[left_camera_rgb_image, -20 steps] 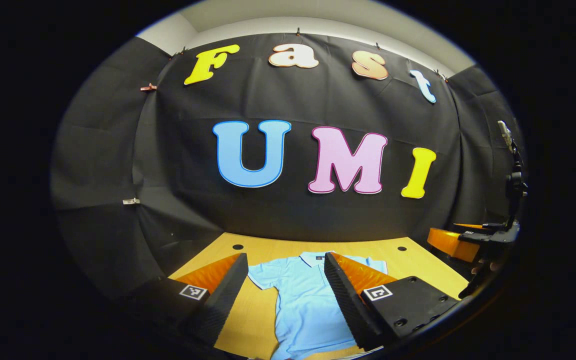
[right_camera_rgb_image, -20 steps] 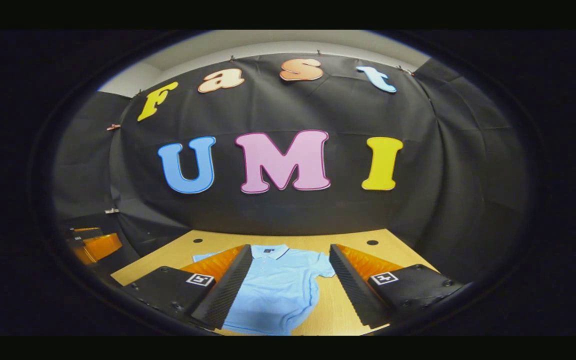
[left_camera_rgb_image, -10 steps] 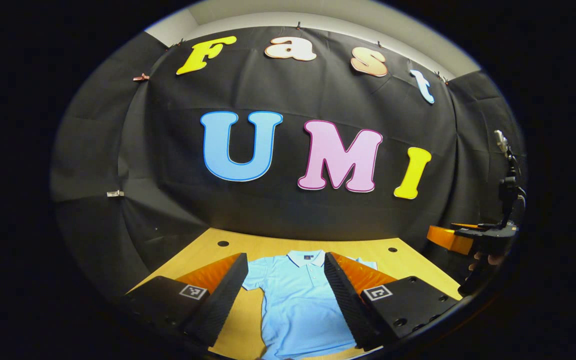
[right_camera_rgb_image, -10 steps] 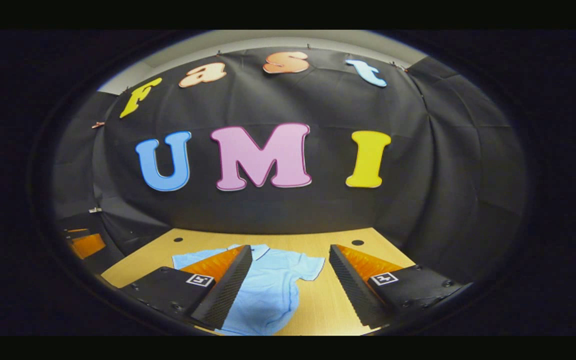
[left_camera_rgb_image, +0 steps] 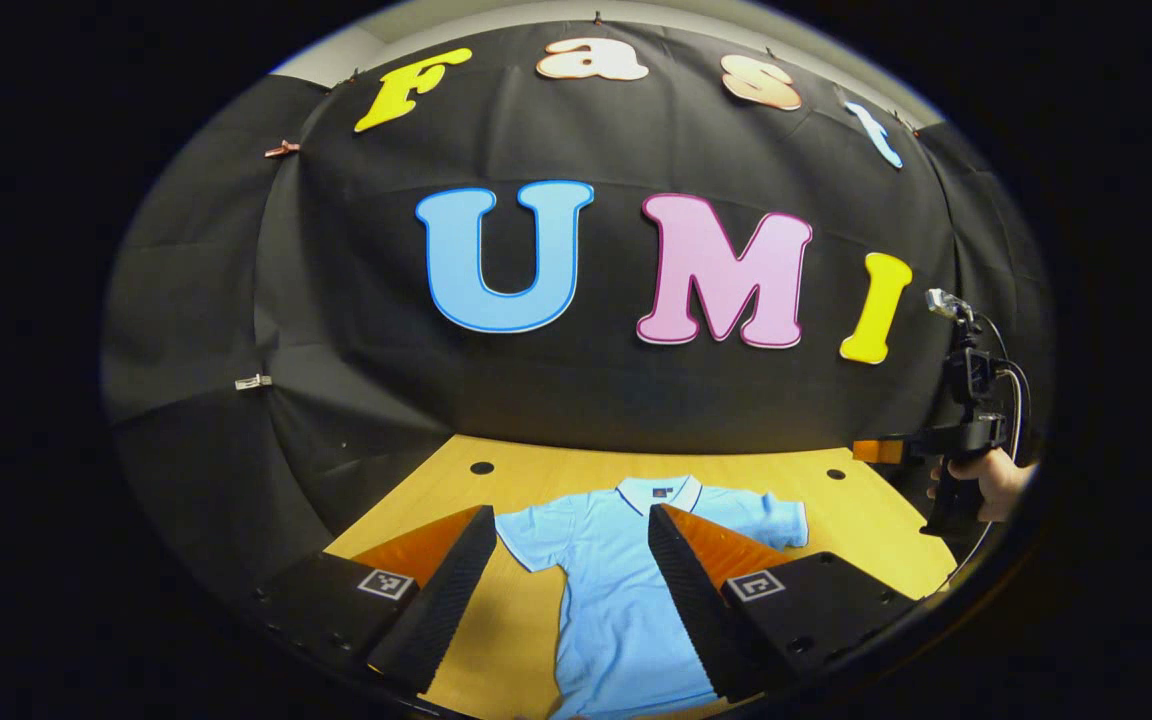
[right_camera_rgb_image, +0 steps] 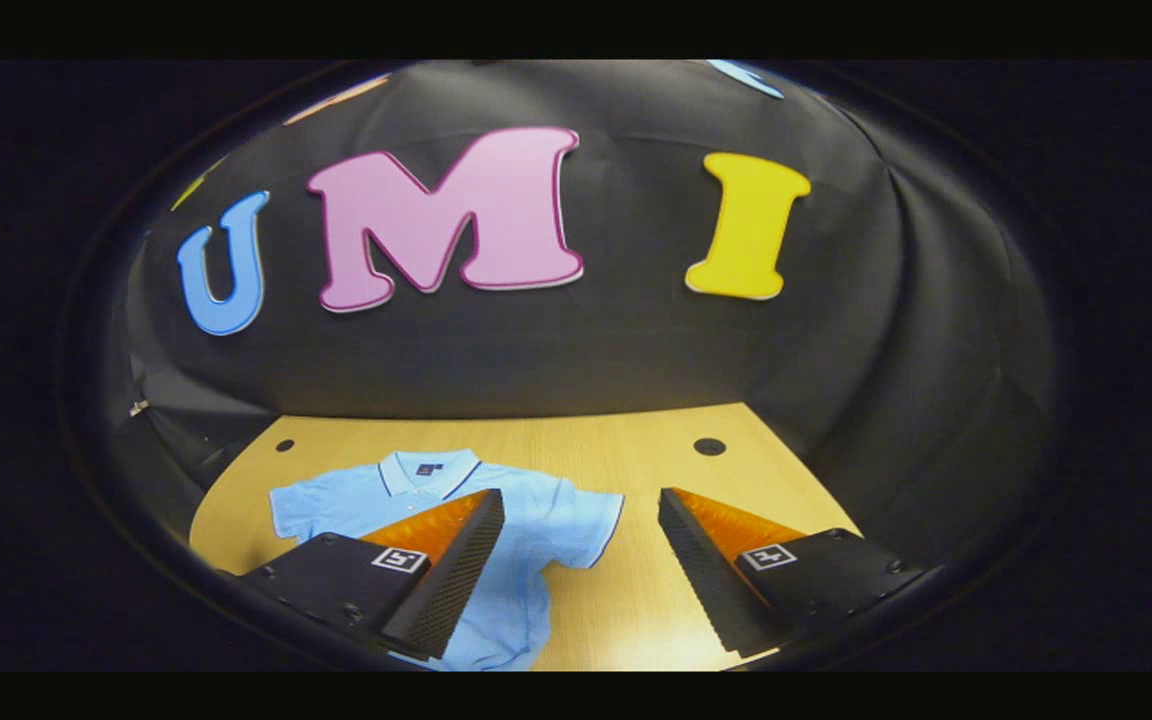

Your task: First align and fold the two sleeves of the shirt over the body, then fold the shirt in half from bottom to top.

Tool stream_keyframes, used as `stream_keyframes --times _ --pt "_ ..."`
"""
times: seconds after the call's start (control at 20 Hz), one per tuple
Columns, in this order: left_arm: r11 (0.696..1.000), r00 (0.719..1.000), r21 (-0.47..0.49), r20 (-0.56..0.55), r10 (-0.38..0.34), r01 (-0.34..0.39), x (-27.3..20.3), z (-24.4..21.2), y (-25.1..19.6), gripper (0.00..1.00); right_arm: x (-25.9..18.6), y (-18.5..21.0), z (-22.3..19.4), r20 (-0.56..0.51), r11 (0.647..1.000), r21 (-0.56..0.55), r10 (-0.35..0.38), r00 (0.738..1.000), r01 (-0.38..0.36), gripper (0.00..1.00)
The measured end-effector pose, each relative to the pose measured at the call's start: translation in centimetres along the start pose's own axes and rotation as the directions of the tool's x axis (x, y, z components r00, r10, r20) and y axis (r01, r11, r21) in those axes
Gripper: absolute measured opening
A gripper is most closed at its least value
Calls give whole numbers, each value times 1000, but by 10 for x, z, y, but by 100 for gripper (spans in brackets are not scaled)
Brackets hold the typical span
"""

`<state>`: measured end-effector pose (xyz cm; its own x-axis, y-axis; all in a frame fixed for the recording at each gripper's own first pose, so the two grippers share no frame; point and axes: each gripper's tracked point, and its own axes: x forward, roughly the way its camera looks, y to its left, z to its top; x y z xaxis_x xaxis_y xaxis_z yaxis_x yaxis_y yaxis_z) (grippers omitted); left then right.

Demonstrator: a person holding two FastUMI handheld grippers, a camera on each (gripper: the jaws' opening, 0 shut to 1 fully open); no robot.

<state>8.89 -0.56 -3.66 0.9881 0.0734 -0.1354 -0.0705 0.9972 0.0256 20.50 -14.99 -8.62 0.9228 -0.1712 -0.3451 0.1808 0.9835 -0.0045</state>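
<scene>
A wooden table (left_camera_rgb_image: 866, 505) with dark round holes (right_camera_rgb_image: 708, 446) — black cloth wall (left_camera_rgb_image: 636, 400) behind.

Support surface: a light wooden table (left_camera_rgb_image: 866, 525), seen in both gripper views, backed by black cloth. Small round dark holes (right_camera_rgb_image: 708, 446) are set into its top near the far edge. A light blue polo shirt (left_camera_rgb_image: 616, 610) is laid flat directly on it, collar toward the cloth, both short sleeves spread outward, unfolded.
</scene>
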Motion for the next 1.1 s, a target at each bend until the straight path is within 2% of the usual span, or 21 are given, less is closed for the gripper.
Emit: stream_keyframes --times 0.3,0.5,0.6,0.85,0.9,0.95,1.0,1.05,1.1 --pt "999 995 4 -86 46 -46 22 -20 -1 98 103 -9 -45 -210 999 32 3 978 4 97" --pt "997 985 12 -155 77 -76 29 -38 0 98 165 -18 -89 -326 999 32 -6 945 17 97" --pt "998 980 2 -189 57 -58 38 -48 -9 98 189 -22 -107 -372 998 59 -7 928 31 97" --pt "1000 971 9 -238 23 -21 54 -55 -27 98 214 -34 -135 -430 996 61 -32 902 64 98" --pt "1000 970 11 -242 15 -13 59 -56 -32 98 220 -37 -133 -404 997 31 -51 913 69 89" --pt "1000 970 11 -243 13 -10 63 -55 -34 98 219 -34 -136 -414 998 11 -51 909 61 97" --pt "1000 971 0 -237 7 -8 65 -54 -35 98 219 -33 -133 -399 998 -18 -56 915 54 91" --pt "1000 972 -20 -233 -4 -1 66 -51 -37 98 215 -27 -133 -403 999 -23 -41 914 35 91" --pt "999 972 -38 -235 -9 0 67 -52 -36 98 217 -26 -130 -386 999 -30 -32 922 22 83"
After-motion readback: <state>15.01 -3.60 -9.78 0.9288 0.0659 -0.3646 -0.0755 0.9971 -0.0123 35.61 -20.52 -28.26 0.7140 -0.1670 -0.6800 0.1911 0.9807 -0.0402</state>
